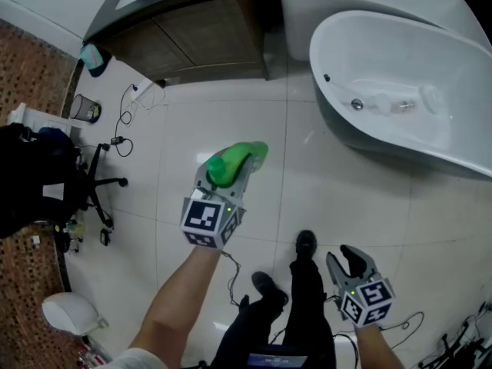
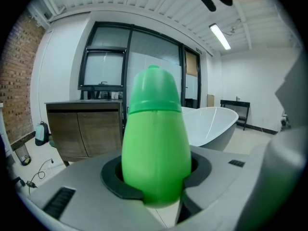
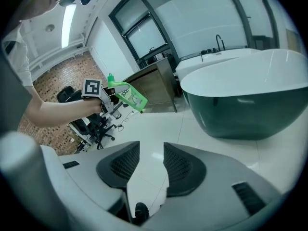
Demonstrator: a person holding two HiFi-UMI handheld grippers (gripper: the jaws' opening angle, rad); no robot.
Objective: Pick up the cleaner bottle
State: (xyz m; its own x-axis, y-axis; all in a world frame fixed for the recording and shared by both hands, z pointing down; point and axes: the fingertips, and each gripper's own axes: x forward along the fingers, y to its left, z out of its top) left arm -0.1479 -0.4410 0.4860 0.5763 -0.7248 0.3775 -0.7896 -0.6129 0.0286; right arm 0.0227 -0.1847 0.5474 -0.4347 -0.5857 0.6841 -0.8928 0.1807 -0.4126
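The green cleaner bottle (image 1: 234, 162) hangs high above the white tiled floor, clamped in my left gripper (image 1: 231, 177). In the left gripper view the bottle (image 2: 155, 143) fills the middle, with both dark pads pressed on its sides and its cap pointing away. From the right gripper view the same bottle (image 3: 126, 96) shows at arm's length to the left, its label facing me. My right gripper (image 1: 354, 265) hovers lower at the right, beside the person's legs; its jaws (image 3: 150, 165) stand apart with only floor between them.
A white and dark freestanding bathtub (image 1: 400, 91) takes the upper right. A wooden vanity cabinet (image 1: 192, 41) stands at the back. An office chair (image 1: 84, 183), a small bin (image 1: 84, 110) and cables (image 1: 127, 121) lie at the left. The person's shoes (image 1: 306, 243) are below.
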